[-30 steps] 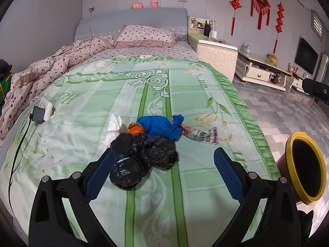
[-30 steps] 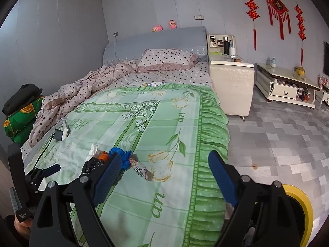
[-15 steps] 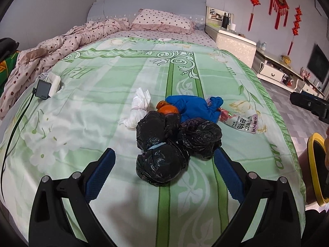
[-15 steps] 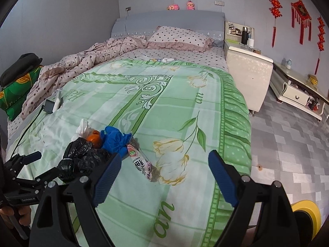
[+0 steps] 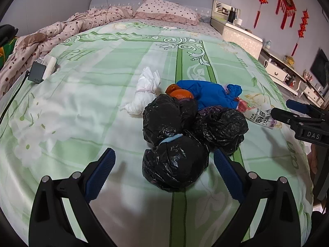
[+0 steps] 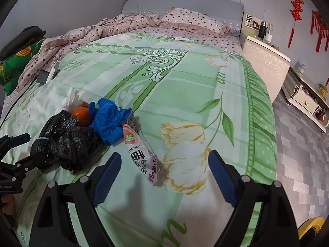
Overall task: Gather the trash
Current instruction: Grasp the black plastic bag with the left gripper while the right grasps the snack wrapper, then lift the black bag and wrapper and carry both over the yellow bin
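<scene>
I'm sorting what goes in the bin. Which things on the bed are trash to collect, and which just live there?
Trash: black bags, blue bag, orange peel, white tissue wad, snack wrapper.

Lying about: charger, crumpled quilt, pillow.

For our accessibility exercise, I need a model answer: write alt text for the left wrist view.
A pile of trash lies on a green floral bedspread: three knotted black bags, a blue bag, an orange, a white tissue bundle and a snack wrapper. The left gripper hovers, jaws open, around the nearest black bag.
</scene>
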